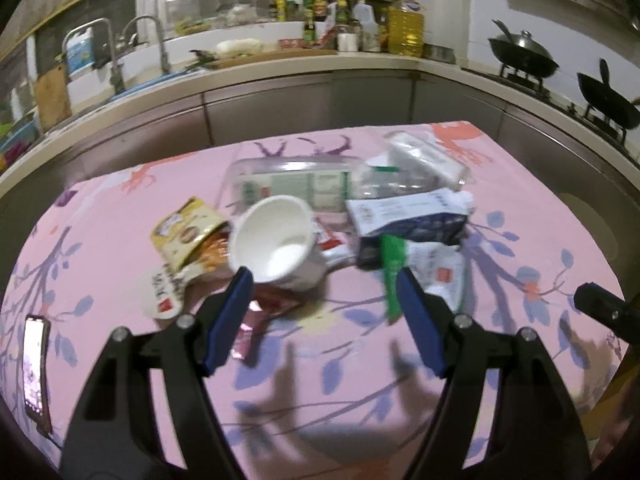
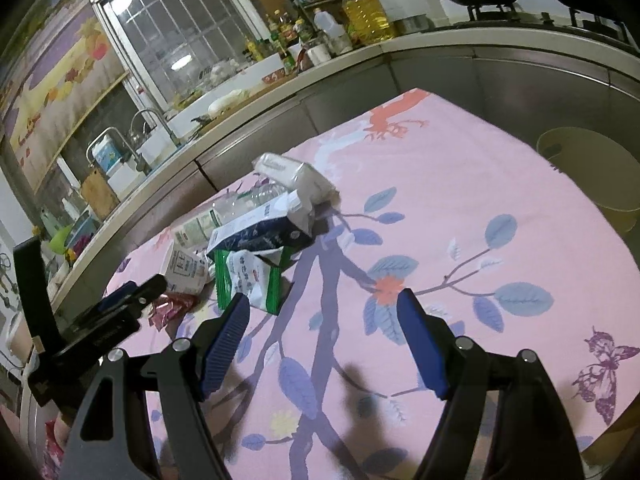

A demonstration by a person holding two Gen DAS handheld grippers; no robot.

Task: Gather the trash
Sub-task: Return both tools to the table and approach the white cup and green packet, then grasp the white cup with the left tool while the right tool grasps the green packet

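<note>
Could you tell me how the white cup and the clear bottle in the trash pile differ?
The cup is opaque white, while the bottle is see-through plastic. The cup is short and wide with an open mouth facing the left camera; the bottle is long and slim. The cup sits at the near left of the pile, the bottle farther back under the cartons. Both lie tipped on the pink cloth, untouched.

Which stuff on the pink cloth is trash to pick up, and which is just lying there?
Trash: paper cup, yellow wrapper, clear tray, blue carton, green-edged bag, red wrapper.

Just lying about: phone, woks, oil jug.
</note>
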